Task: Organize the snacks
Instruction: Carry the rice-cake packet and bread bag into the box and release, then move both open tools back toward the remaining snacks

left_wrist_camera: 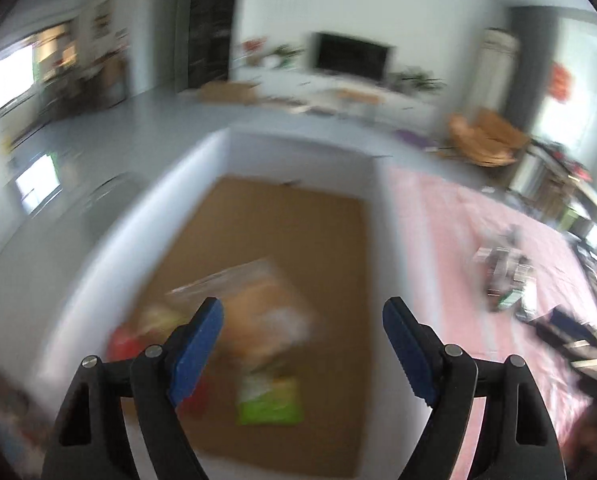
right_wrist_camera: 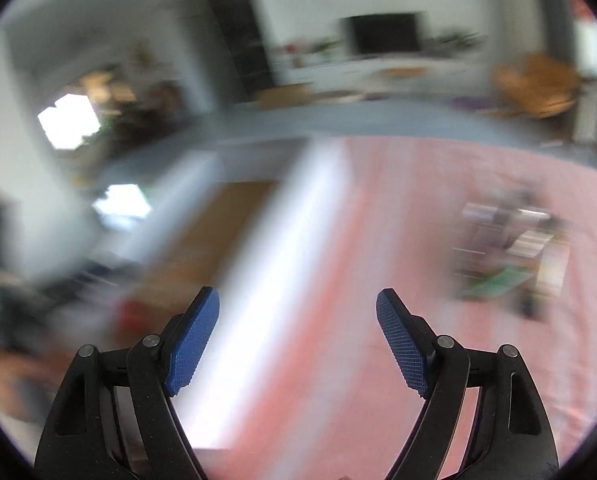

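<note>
Pink cloth (left_wrist_camera: pixel 478 240) is spread over the surface, and a living room is seen behind it, with a dark TV (left_wrist_camera: pixel 352 56) on a white cabinet against the far wall and a wooden chair (left_wrist_camera: pixel 486 140) off to the right. Both views are pretty blurred, so fine detail is lost.

At the left edge of the cloth a white-walled box (left_wrist_camera: pixel 138 240) with a brown cardboard floor is set. Snacks are already lying in it: a clear bag (left_wrist_camera: pixel 262 320) with something orange-tan inside sits near the middle of the floor, a green packet (left_wrist_camera: pixel 268 400) is just below it toward the near wall, and a red packet (left_wrist_camera: pixel 124 342) is tucked by the left wall. Whether they touch can't be told.

The left gripper (left_wrist_camera: pixel 302 316) is held above the box, blue pads spread wide, nothing between them.

From the right wrist view, the box's white wall (right_wrist_camera: pixel 282 260) is seen running diagonally, with the cloth to its right. The right gripper (right_wrist_camera: pixel 297 304) is held over that wall and the cloth, fingers wide apart too, nothing gripped.

More snacks are left in a loose pile (right_wrist_camera: pixel 510 252) toward the right side of the cloth, well apart from the box. Individual packs can't be made out, only silver, white and green bits.
</note>
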